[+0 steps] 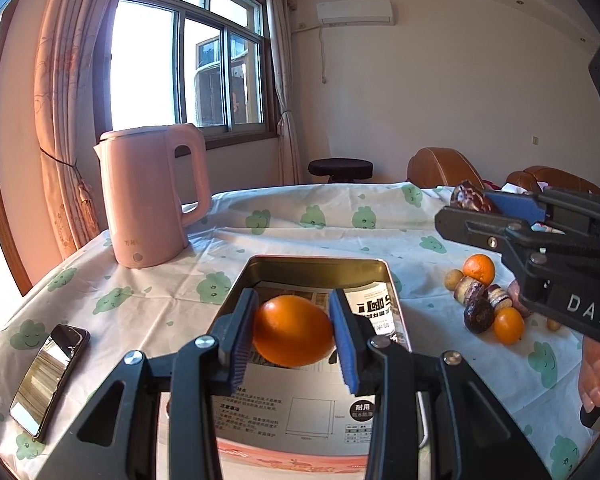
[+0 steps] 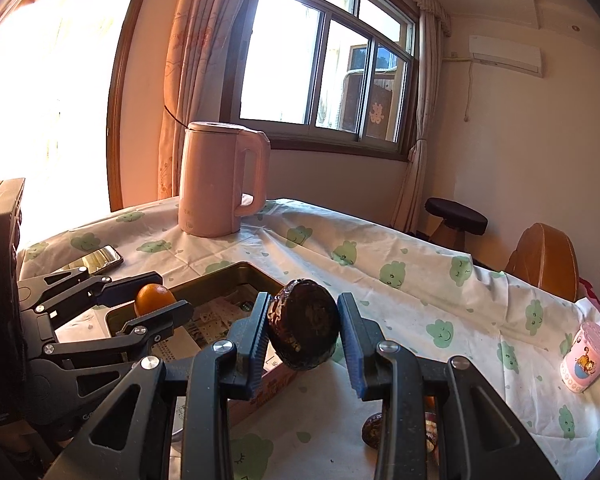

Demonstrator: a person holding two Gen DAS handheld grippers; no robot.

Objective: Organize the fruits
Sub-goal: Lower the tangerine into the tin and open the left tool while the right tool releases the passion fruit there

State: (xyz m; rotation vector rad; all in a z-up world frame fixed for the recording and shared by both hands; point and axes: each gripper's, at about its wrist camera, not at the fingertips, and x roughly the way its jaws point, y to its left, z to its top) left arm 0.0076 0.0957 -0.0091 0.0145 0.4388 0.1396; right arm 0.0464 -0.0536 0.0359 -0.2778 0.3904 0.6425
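A: Left wrist view: the left gripper (image 1: 293,334) pinches an orange (image 1: 293,331) above the tin's (image 1: 392,276) near end.

B: The right gripper (image 2: 303,330) clamps a dark fruit (image 2: 303,326), seemingly beside the tin's right edge.

Left wrist view: looks forward and slightly down along its own fingers, close above the metal tin (image 1: 394,280), with the pink kettle (image 1: 152,196) beyond the tin to its left. Right wrist view: same downward tilt, set to the tin's (image 2: 224,276) right, facing across it toward the kettle (image 2: 216,180). Shared: tin, kettle, phone (image 1: 48,376) (image 2: 106,258), window wall.
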